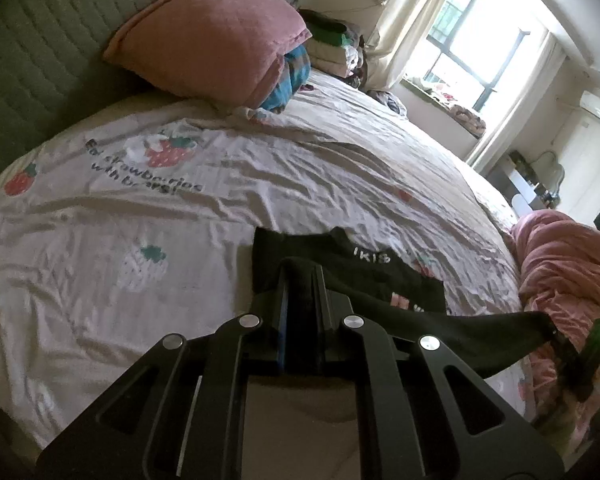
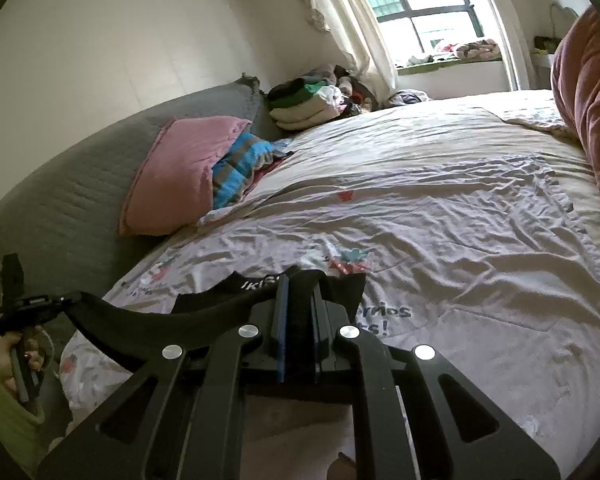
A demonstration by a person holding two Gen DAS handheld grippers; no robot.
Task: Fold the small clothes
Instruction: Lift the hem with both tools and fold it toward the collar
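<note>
Both grippers hold one black garment (image 1: 384,280), small underwear with a lettered waistband, stretched low over the strawberry-print bedsheet (image 1: 140,216). The left gripper (image 1: 300,276) is clamped narrow on one side of the cloth, and the right gripper (image 2: 300,284) is pinched on the other side, with a taut band of fabric running between them. This looks like the spreading step before a fold, the far part already touching the sheet. The next move probably calls for lowering both ends evenly, keeping tension so the cloth lands flat, then releasing.
</note>
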